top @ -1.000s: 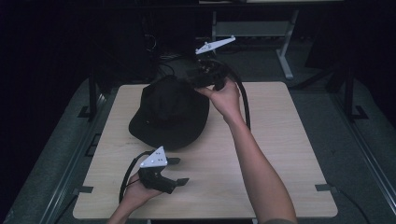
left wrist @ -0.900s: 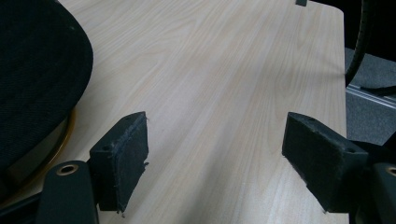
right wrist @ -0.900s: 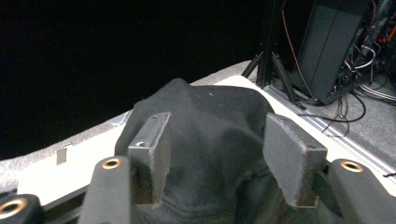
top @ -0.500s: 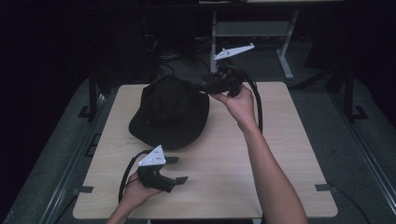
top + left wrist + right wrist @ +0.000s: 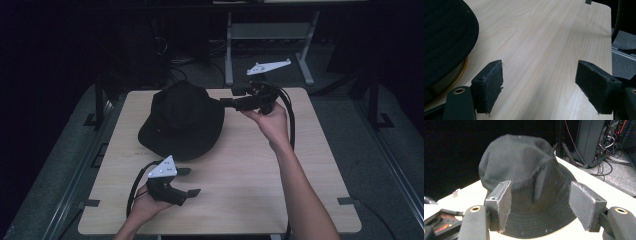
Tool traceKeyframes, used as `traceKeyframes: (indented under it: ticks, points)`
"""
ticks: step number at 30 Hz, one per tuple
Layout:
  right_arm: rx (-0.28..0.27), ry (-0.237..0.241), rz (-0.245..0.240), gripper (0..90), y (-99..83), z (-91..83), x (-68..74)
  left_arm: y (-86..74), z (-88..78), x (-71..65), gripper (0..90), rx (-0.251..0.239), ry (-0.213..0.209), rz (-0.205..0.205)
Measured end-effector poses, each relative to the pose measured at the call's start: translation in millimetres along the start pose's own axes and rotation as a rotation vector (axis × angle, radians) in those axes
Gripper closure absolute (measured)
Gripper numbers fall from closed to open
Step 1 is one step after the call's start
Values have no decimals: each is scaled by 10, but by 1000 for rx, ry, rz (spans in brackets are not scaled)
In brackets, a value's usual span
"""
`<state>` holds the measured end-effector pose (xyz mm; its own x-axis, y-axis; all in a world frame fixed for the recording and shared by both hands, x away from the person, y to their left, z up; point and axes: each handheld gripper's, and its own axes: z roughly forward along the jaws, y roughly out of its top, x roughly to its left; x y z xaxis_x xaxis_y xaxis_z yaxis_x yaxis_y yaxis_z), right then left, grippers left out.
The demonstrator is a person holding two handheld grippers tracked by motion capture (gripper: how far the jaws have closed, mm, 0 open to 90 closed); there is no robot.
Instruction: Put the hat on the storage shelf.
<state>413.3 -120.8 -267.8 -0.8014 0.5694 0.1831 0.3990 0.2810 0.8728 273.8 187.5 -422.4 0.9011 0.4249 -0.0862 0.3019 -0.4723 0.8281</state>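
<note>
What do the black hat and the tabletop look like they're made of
The black hat looks like matte woven cloth, probably cotton: it creases softly at the crown, rows of stitching ring the brim, and a fine weave shows in the left gripper view. The tabletop looks like pale wood or a wood-look laminate, smooth and low-sheen, with long straight grain lines; which one, I can't tell.

Left gripper (image 5: pixel 539 87): the two black jaws stand wide apart, nothing between them, both pads frayed at the edges. Beneath and beyond them lies a light wood-grain table top (image 5: pixel 544 42), bare between the jaws. At the upper left, a black fabric hat (image 5: pixel 446 37) rests on the table, its brim edge curving down just beside the left-hand jaw; contact between them cannot be told. A thin tan rim shows under the brim. A dark cable (image 5: pixel 617 22) crosses the upper right corner, past the table edge.
</note>
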Motion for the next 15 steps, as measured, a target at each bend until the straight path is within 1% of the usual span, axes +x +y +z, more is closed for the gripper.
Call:
traceKeyframes:
  ticks: [2, 5, 8, 10, 14, 15]
  points:
    - [1, -8, -1, 334, -71, -48, 8, -2, -3, -3, 216, -2, -1, -7]
    - [11, -14, 5, 322, -174, -119, 20, -2, -14, 3, 216, 0, 3, -7]
    - [15, -27, 17, 309, -292, -201, 31, -2, -21, 7, 216, -1, 5, 1]
    - [14, -33, 15, 308, -354, -246, 40, -2, -22, 2, 216, -4, 4, -5]
    - [15, -46, 33, 286, -495, -356, 58, -3, -25, -8, 215, 0, 5, 2]
    - [11, -51, 33, 278, -520, -376, 62, -5, -18, -17, 216, -12, 6, -14]
